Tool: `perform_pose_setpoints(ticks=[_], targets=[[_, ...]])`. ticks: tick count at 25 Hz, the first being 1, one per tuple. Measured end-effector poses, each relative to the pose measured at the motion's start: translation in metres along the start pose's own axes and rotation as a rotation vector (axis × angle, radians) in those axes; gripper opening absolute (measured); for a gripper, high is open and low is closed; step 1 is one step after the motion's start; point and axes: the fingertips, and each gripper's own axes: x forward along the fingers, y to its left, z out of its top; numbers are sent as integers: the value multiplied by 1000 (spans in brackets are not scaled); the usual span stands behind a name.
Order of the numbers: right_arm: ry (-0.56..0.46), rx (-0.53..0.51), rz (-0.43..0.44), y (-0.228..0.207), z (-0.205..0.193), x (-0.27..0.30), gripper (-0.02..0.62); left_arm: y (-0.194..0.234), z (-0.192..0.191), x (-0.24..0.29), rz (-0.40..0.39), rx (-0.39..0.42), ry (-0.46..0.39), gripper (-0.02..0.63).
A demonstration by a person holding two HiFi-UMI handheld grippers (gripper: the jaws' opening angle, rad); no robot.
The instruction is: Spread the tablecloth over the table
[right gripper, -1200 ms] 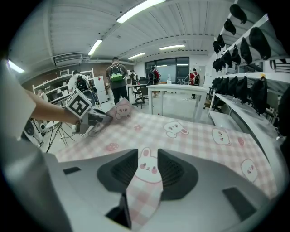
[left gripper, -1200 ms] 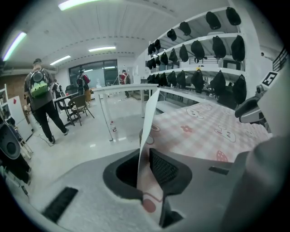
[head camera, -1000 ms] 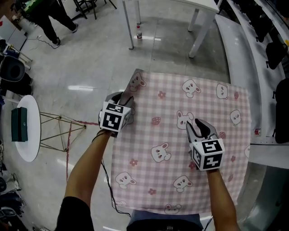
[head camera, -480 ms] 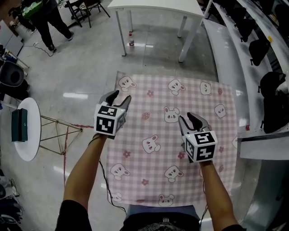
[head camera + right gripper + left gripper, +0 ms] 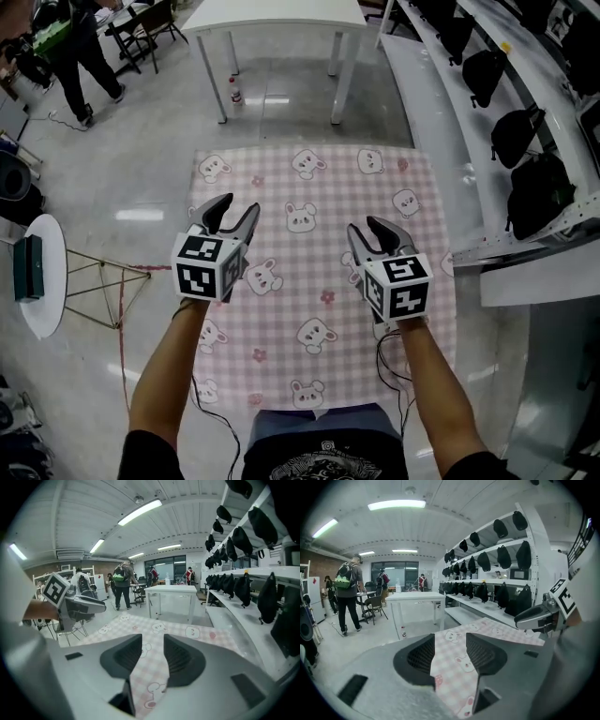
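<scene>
Pink bunny tablecloth (image 5: 319, 187) spread flat over the bench, hiding it edge to edge, my left gripper (image 5: 238, 204) above its left edge, jaws apart, just been opening, nothing between them, my right gripper (image 5: 367, 227) above its right half, jaws apart, empty

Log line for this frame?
tablecloth: spread flat | left gripper: jaws just opened, empty | right gripper: open, empty | both above tablecloth
</scene>
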Motion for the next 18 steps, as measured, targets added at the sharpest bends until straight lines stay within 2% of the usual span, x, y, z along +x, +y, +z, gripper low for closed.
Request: perform_pose_setpoints(ticks=[8,18], targets=[[-16,30,-1,-51,-29,-60,158,-109,4,-5,-46,-9,-13,227],[13,84,-29,-168,-98,-118,171,-263,0,36,-100,0,-14,229]])
